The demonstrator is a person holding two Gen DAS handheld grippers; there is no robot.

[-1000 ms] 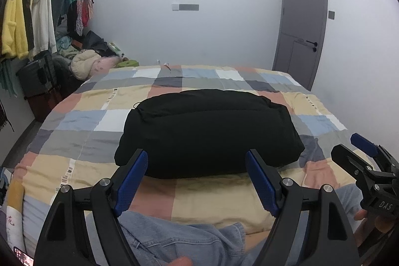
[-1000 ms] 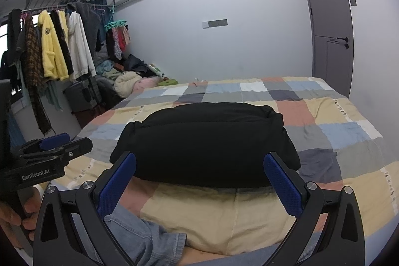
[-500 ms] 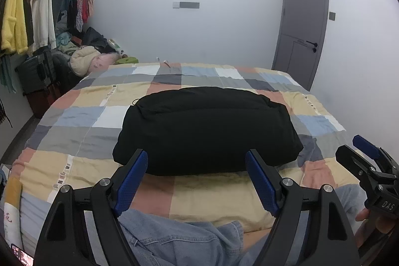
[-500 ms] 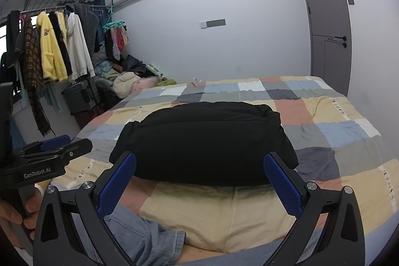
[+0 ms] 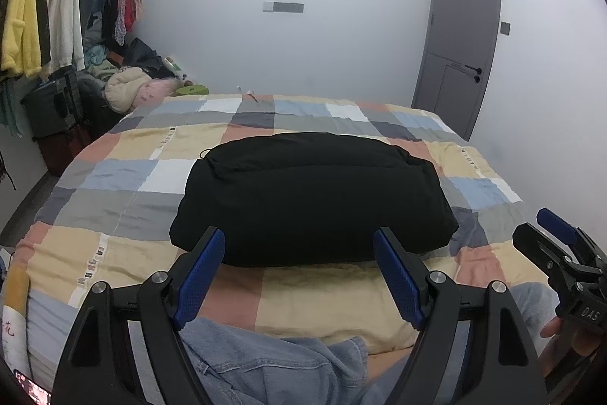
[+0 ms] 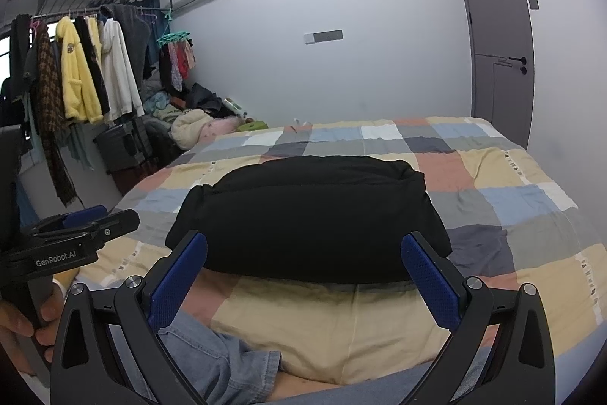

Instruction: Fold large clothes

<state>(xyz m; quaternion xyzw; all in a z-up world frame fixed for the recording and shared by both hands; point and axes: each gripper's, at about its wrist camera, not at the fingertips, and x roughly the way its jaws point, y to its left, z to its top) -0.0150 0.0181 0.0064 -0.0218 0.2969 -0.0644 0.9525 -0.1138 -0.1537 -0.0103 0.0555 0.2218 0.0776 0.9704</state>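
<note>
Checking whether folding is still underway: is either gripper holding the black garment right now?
No: both the left gripper and right gripper have open, empty jaws, short of the folded black garment.

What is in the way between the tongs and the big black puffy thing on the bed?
Nothing visible. Both the left tongs and right tongs are open, with only bare checkered quilt between them and the folded black garment.

Left wrist view: low at near bed edge, facing forward across checked bedspread (image 5: 114,177) toward far wall; own fingers at bottom, right gripper (image 5: 561,253) at lower right. Right wrist view: same height, just beside, same heading; left gripper (image 6: 79,234) at left edge. Shared: folded black garment (image 5: 311,196) centre frame, near; grey door (image 6: 497,37) upper right.
</note>
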